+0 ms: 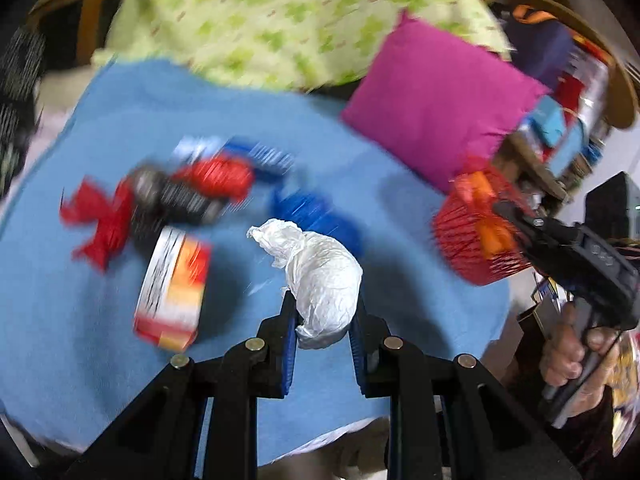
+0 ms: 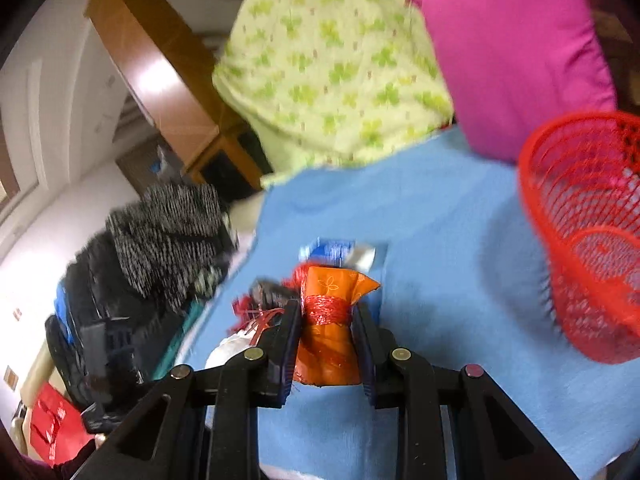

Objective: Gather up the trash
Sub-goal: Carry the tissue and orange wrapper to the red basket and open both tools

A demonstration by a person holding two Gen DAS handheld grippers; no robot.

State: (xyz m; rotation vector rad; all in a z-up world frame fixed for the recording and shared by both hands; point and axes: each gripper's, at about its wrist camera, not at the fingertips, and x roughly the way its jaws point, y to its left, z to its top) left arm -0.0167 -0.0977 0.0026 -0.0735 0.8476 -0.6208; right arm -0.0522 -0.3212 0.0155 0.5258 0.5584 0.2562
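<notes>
My left gripper (image 1: 323,306) is shut on a crumpled white paper wad (image 1: 320,276) above the blue cloth (image 1: 120,360). My right gripper (image 2: 326,312) is shut on an orange wrapper (image 2: 326,336) tied with red string; the wrapper also shows in the left wrist view (image 1: 486,220) in front of the red mesh basket (image 1: 468,240). The red mesh basket (image 2: 588,236) lies tilted at the right in the right wrist view. Loose trash lies on the cloth: a red wrapper (image 1: 100,220), a black packet (image 1: 172,200), an orange-white box (image 1: 176,292) and blue wrappers (image 1: 316,216).
A magenta cushion (image 1: 436,104) and a green-patterned pillow (image 1: 280,20) lie at the back of the cloth. A black-and-white fuzzy item and dark bags (image 2: 160,248) sit left of the cloth. A cluttered shelf (image 1: 560,128) stands at the right.
</notes>
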